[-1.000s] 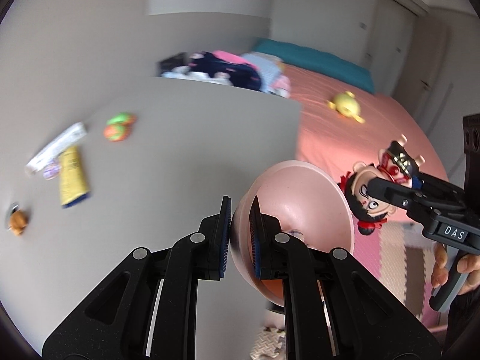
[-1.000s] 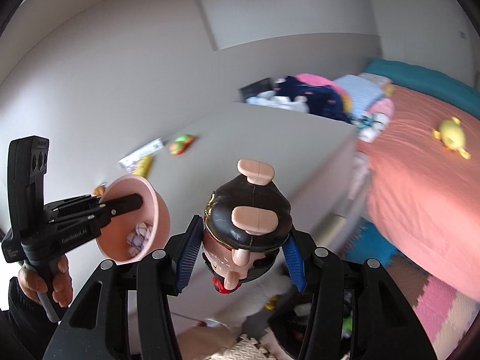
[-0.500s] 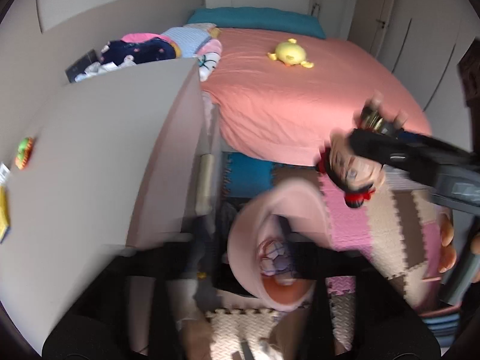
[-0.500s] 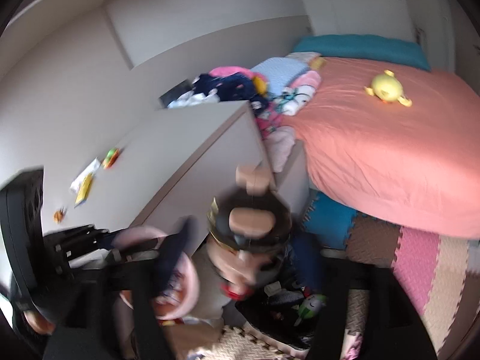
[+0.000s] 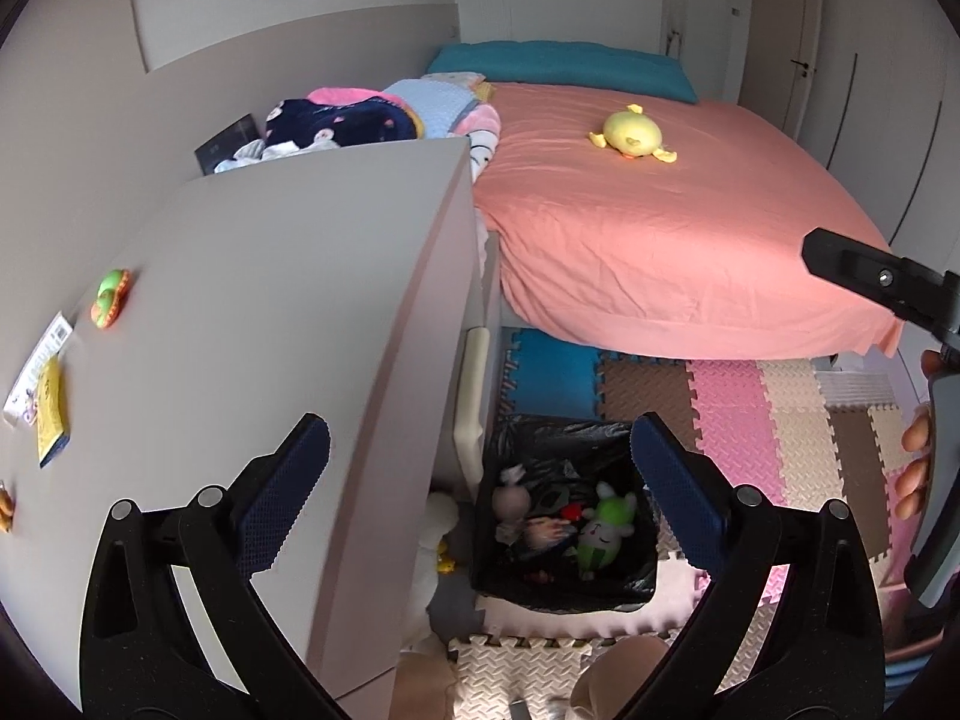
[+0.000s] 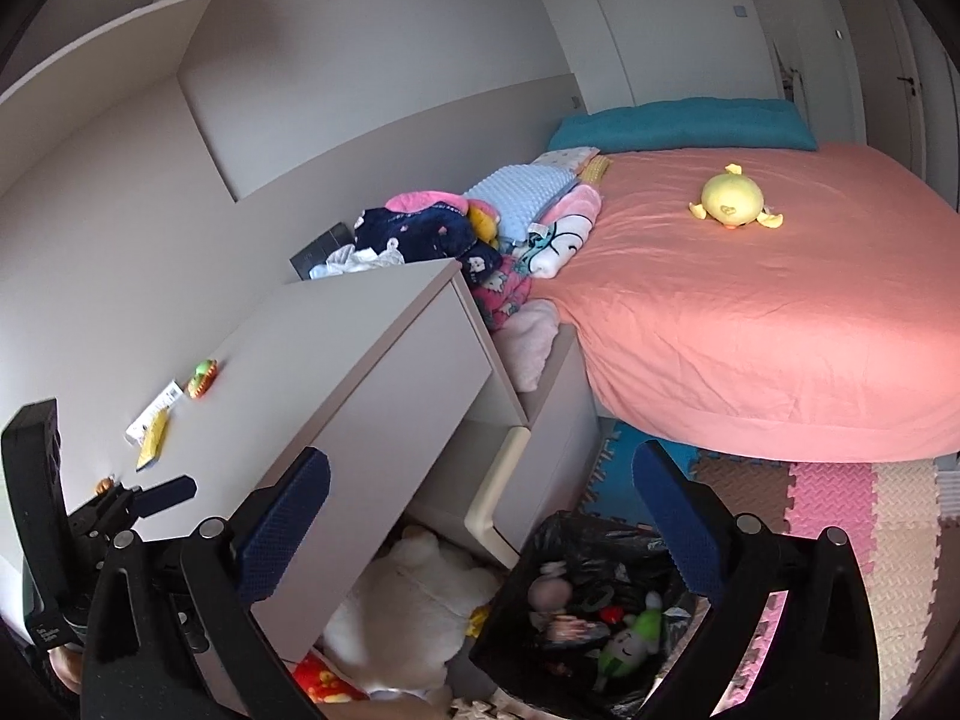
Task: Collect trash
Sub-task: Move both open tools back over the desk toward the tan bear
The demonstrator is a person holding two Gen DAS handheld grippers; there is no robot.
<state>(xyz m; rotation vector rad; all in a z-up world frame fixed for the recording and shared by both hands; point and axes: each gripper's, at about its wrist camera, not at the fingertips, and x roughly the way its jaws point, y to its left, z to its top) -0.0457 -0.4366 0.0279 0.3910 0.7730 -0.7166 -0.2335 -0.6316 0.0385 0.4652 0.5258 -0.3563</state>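
My left gripper (image 5: 479, 426) hangs over a black-lined bin (image 5: 540, 426) on the floor beside the grey desk (image 5: 270, 300). Its jaws are opening and nothing is between them. My right gripper (image 6: 480, 453) stands open and empty above the same bin (image 6: 600, 531). Inside lie a green plush toy (image 5: 603, 525), a pinkish round thing (image 5: 510, 501) and other small items. On the desk remain a green-orange toy (image 5: 109, 297), a yellow packet (image 5: 51, 414) and a white wrapper (image 5: 36, 372). One finger (image 5: 864, 276) of the right gripper shows at the right edge.
A bed with a pink sheet (image 5: 660, 228) carries a yellow plush (image 5: 630, 135). Clothes (image 5: 348, 120) are piled behind the desk. Coloured foam mats (image 5: 750, 414) cover the floor. A white plush (image 6: 414, 588) lies under the desk beside the bin.
Both grippers swung from over the desk to above the bin. The left let go of the pink bowl and the right let go of the doll head; both now stand empty.
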